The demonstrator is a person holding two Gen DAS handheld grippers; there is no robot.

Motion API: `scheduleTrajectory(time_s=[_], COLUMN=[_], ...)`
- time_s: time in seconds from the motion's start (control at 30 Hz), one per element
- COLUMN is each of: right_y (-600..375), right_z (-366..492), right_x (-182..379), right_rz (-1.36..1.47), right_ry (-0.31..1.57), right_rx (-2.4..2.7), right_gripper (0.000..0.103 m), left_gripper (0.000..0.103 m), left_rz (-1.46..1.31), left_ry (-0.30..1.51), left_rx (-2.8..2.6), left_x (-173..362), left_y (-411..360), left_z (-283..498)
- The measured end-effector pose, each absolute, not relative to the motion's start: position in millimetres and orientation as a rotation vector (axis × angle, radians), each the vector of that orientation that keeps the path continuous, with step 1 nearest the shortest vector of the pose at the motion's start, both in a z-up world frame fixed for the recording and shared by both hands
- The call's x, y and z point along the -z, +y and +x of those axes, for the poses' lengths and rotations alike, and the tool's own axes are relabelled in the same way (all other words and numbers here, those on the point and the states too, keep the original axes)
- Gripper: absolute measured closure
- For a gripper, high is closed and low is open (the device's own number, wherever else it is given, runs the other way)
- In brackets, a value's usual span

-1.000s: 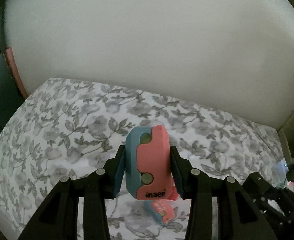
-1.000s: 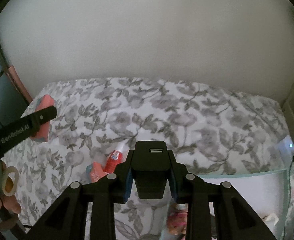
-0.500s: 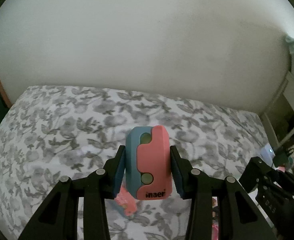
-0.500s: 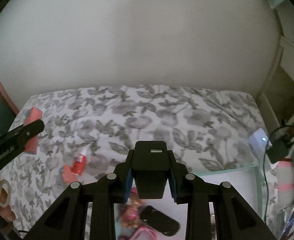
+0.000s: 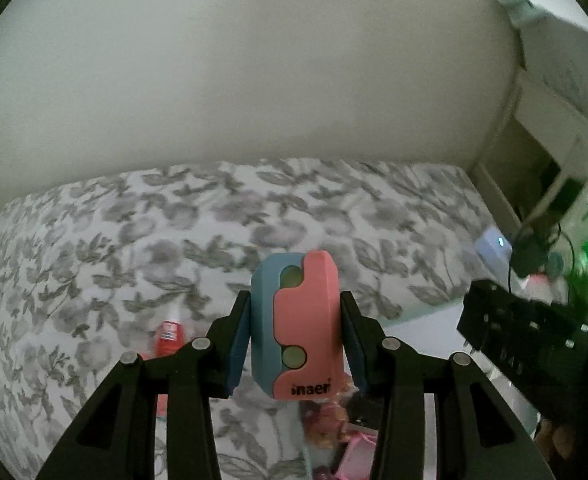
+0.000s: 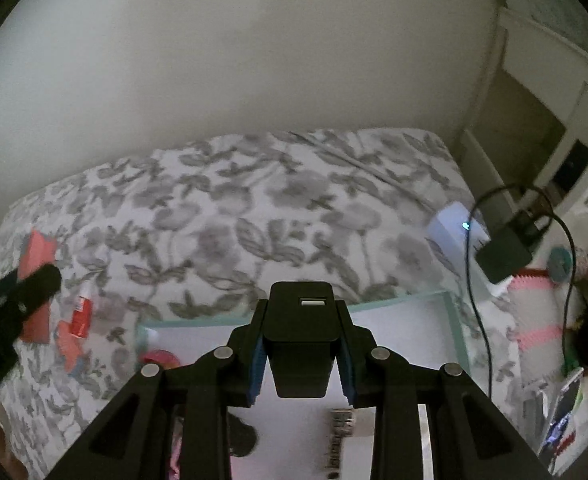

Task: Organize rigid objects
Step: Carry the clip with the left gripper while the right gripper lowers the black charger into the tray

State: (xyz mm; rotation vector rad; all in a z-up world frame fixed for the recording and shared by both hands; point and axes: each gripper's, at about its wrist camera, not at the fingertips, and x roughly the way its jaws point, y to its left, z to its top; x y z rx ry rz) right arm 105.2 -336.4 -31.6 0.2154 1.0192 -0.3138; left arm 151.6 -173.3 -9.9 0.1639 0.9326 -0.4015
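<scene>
My left gripper (image 5: pixel 296 344) is shut on a pink and blue block (image 5: pixel 297 322) printed "inaer", held above the floral bed. My right gripper (image 6: pixel 300 356) is shut on a black USB charger (image 6: pixel 300 336), held over a white tray with a pale green rim (image 6: pixel 452 312). The tray holds a dark oval object (image 6: pixel 240 436), a red roll (image 6: pixel 158 358) and a small metal piece (image 6: pixel 342 420). A red glue bottle (image 6: pixel 81 310) lies on the bed left of the tray; it also shows in the left wrist view (image 5: pixel 168 334).
A floral bedsheet (image 6: pixel 254 216) covers the bed against a white wall. A white box with a light (image 6: pixel 456 232) and a black plug with its cable (image 6: pixel 502 256) sit at the right edge. Pink and colourful clutter (image 6: pixel 534 332) lies beyond. A pink card (image 6: pixel 38 252) lies far left.
Both grippers have swung to the right with their objects still held. The tray has come into view under the right gripper, and the glue bottle has shifted to the left.
</scene>
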Motion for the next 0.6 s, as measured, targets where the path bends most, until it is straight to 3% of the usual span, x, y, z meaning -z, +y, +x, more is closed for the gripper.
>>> scheduleTrajectory(time_s=[0.6], right_y=[-378], right_z=[95], right_x=[68], right_rz=[0.225], right_ry=[1.125], right_rx=[0.405], right_gripper=[0.071], left_gripper=[0.059], left_rz=[0.281], left_ry=[1.022], left_rx=[0.485], left_x=[55], left_y=[-235], left_z=[127])
